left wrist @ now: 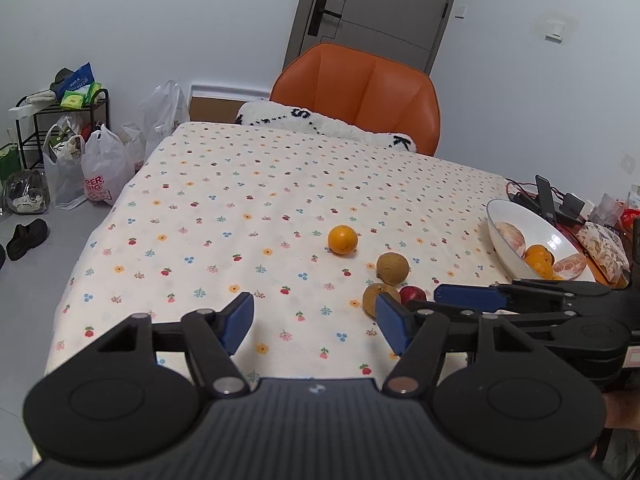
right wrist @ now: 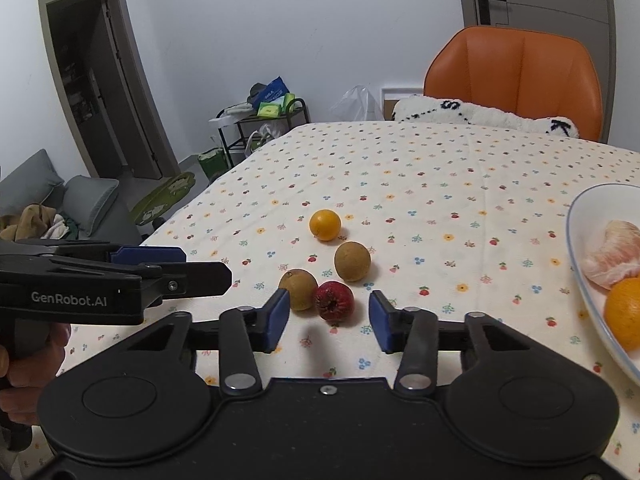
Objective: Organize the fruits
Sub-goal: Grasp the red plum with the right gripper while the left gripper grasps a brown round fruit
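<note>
1. The worktop (right wrist: pixel 440 184) is covered by a cream cloth printed with small flowers and berries, and four loose fruits lie on it in a cluster.
2. The orange (right wrist: pixel 325 225) sits farthest from the cameras, apart from the others.
3. Nearer lies a round brown fruit (right wrist: pixel 352 261); a second brown fruit (right wrist: pixel 299 289) lies just beside a wrinkled red fruit (right wrist: pixel 334 301) — these two look to be touching.
4. The right gripper (right wrist: pixel 329 322) hovers low over the cloth with its blue-padded fingers (right wrist: pixel 276 320) spread wide apart and empty; the red fruit lies just ahead of the gap between them, with the second brown fruit close to the left finger.
5. The left gripper (left wrist: pixel 316 322) is also spread open and holds nothing; only bare cloth lies between its fingers, and the fruit cluster is off to its right.
6. In the left wrist view, the right gripper reaches in from the right edge, just in front of the cluster; in the right wrist view, the left gripper enters from the left edge, held by a hand (right wrist: pixel 24 364).
7. A white bowl (left wrist: pixel 516 216) stands at the right side of the worktop — it holds peeled citrus segments and whole oranges.
8. An orange chair (left wrist: pixel 360 88) with a fluffy white cushion (left wrist: pixel 328 124) stands at the far edge.
</note>
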{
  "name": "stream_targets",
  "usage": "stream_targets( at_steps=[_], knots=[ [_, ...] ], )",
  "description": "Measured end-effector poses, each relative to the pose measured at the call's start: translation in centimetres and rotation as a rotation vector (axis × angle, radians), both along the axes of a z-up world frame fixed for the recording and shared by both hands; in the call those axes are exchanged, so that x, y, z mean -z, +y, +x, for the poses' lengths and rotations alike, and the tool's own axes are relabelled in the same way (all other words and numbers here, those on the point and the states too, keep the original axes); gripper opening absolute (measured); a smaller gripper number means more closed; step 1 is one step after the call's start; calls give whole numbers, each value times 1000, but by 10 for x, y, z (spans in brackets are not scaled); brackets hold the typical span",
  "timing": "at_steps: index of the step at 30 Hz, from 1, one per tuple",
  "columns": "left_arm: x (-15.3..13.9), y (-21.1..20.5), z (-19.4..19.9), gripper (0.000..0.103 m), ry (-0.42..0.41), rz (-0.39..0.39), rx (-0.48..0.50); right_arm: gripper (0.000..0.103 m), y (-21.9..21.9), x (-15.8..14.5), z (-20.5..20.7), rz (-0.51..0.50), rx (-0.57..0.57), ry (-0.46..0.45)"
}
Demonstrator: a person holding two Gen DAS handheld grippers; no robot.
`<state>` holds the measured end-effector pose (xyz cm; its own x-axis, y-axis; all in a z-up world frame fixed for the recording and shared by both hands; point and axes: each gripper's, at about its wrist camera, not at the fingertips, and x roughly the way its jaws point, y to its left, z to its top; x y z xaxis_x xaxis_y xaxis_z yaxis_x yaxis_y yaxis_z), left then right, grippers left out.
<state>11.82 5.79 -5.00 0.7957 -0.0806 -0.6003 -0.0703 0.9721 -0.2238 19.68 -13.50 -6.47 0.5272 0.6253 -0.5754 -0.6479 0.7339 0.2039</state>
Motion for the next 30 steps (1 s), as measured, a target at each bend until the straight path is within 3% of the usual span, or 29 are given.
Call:
stream_targets(
  at_steps=[2,6,16,24,27,30],
  knots=[
    [1,0,1,66,3,-1,1,39,1,2,2,-1,-1,4],
    [2,-1,4,66,7,0,4,22,2,6,4,-5,-8,14],
    [3,-15,17,66,10,10,36,22,-13,1,3,15,9,0],
    [9,-32,30,59,26,9,69,22,-31,-3,3,23,40,-8],
    [12,-37,35,52,34,11,75,22,-38,-4,4,26,51,-11],
    [17,-40,39,25,52,6,78,22,-45,-4,3,27,65,-14]
  ],
)
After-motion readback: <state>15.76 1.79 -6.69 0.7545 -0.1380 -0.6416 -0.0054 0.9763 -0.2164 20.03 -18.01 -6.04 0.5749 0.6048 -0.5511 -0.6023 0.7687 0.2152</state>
